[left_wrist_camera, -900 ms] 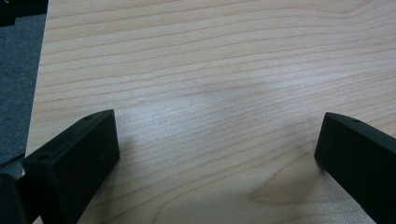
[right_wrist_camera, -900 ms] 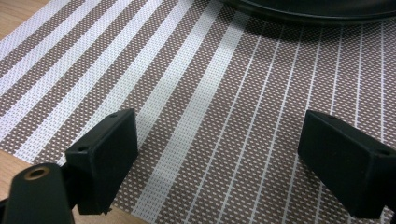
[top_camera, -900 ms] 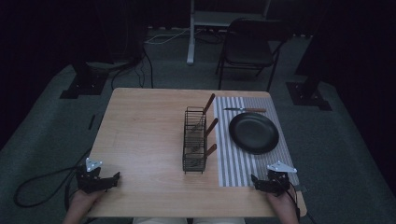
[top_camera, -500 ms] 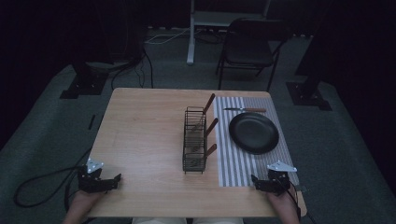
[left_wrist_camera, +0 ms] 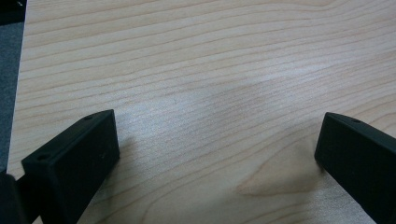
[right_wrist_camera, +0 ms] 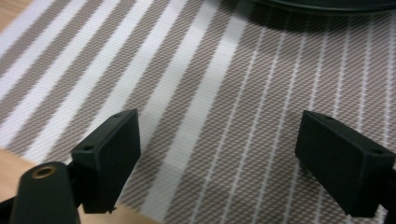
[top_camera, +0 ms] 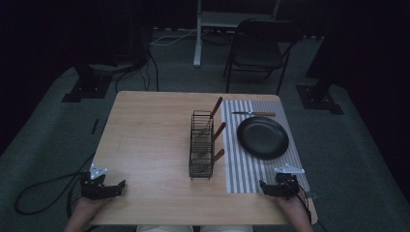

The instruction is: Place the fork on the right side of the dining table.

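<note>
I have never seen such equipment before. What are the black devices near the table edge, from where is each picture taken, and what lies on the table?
A person sits at a wooden table and holds a hand-held gripper in each hand: a tool with two black jaws. The left gripper and the right gripper rest near the front edge. Both are open and hold nothing.

The high view looks down from above. The other two pictures come from cameras riding on the grippers, looking along their own jaws: the left one sees bare wood, the right one sees the striped mat.

On the table stands a wire rack with three wooden-handled utensils in it. Beside it lies the mat, with a black plate on it and a knife beyond the plate.
</note>
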{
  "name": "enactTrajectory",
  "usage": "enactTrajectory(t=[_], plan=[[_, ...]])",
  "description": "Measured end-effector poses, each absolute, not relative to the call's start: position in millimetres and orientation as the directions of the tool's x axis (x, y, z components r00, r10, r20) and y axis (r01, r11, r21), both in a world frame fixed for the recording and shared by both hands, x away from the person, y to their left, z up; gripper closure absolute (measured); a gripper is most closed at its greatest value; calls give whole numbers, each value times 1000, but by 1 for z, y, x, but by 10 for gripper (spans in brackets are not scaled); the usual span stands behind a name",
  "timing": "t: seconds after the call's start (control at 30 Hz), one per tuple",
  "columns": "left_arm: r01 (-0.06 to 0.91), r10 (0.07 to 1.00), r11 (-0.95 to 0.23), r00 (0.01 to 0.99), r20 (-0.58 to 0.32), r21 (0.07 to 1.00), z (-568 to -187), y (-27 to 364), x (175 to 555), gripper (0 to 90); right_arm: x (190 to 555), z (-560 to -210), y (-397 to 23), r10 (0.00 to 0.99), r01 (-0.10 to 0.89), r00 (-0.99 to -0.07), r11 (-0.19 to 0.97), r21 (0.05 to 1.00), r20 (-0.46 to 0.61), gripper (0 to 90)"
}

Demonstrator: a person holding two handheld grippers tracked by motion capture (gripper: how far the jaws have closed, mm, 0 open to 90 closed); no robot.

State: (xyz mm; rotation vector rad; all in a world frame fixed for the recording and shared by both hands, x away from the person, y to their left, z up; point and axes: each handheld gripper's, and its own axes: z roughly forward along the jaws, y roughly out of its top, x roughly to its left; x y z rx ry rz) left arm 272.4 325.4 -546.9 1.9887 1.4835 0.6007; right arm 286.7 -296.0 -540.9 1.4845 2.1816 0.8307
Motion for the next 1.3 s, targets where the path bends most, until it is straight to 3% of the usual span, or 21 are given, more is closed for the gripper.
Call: enactTrajectory(t=[0.5, 0.7, 1.3], plan=[[698, 960, -213, 280, 13, 683, -547, 325, 272, 0, 281, -520, -282, 896, 693, -437, 280, 665, 78, 173], [698, 960, -213, 280, 13, 684, -547, 325, 272, 0, 277, -503, -269, 882, 646, -470, 320, 693, 30, 173], [698, 960, -212, 280, 13, 684, -547, 325, 272, 0, 272, -460, -227, 803, 544, -592, 343, 766, 61, 205]])
